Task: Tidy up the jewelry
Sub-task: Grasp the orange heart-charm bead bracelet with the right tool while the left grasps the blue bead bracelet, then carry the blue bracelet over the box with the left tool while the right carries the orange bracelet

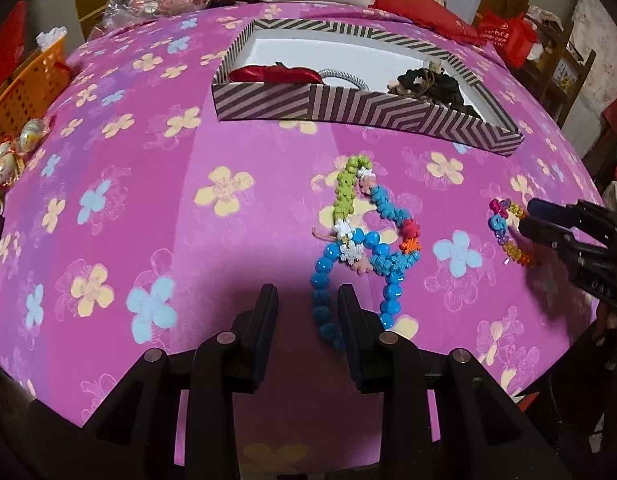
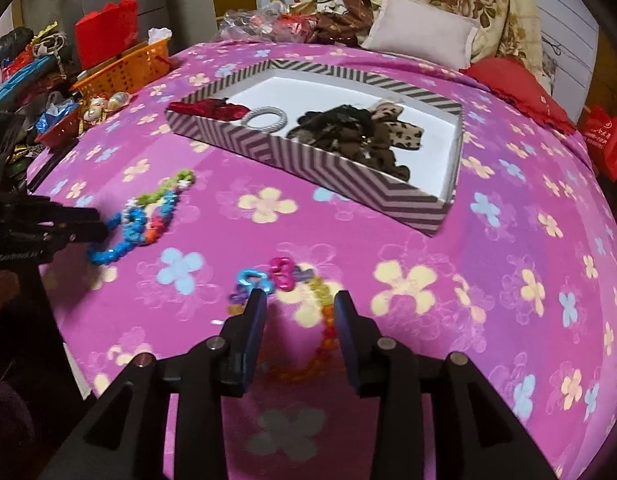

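Both claws wide, holding nothing. Right claw straddling bead bracelet; left claw over blue necklace. Risk: snagging cloth, dragging tangled strands.

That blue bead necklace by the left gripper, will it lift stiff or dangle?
The blue bead necklace probably dangles: it lies in loose curves. It may drag the flower strand tangled across it. Round glossy beads could slip between the left gripper fingers.
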